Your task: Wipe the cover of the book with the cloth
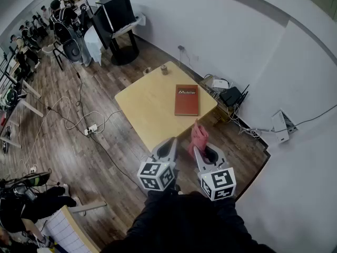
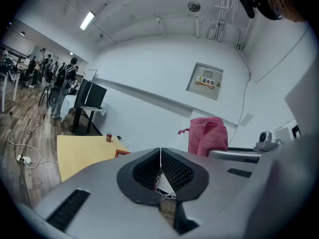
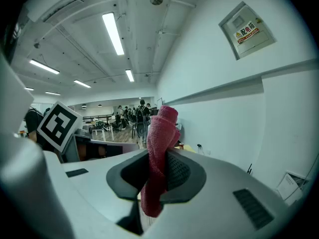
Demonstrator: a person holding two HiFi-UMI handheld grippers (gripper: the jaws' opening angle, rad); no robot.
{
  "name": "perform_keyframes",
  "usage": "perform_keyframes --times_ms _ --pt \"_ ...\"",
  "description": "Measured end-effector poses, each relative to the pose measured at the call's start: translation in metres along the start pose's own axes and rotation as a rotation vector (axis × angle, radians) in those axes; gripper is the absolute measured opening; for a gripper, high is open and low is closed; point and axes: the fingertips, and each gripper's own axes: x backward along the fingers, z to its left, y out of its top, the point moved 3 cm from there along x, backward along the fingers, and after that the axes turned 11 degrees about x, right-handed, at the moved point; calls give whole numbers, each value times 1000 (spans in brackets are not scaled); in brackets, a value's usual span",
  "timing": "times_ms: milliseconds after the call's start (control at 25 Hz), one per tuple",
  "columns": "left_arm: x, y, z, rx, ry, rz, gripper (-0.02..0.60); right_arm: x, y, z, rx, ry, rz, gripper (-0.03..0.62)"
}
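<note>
An orange-brown book [image 1: 187, 99] lies flat on the right part of a light wooden table [image 1: 147, 107]. My right gripper [image 1: 198, 147] is shut on a pink cloth [image 1: 199, 136], held in the air just off the table's near edge; the cloth [image 3: 158, 158] stands up between the jaws and hangs below them. My left gripper [image 1: 171, 145] is beside it on the left, shut with nothing in it [image 2: 160, 156]. In the left gripper view the cloth [image 2: 207, 136] shows to the right, and the book's corner [image 2: 121, 153] peeks over the jaws.
A small can [image 1: 164, 69] stands at the table's far edge. Cables and a power strip [image 1: 91, 127] lie on the wooden floor left of the table. Routers and wires [image 1: 229, 95] sit by the white wall at right. People sit at desks far back [image 1: 58, 20].
</note>
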Motion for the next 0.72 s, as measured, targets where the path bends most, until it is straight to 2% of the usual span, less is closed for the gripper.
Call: perform_keyframes --times_ms 400,720 --pt "14 6 31 4 12 4 38 -23 2 28 17 17 7 75" --pt "17 6 54 13 25 22 38 -38 -2 33 -76 -14 -8 77"
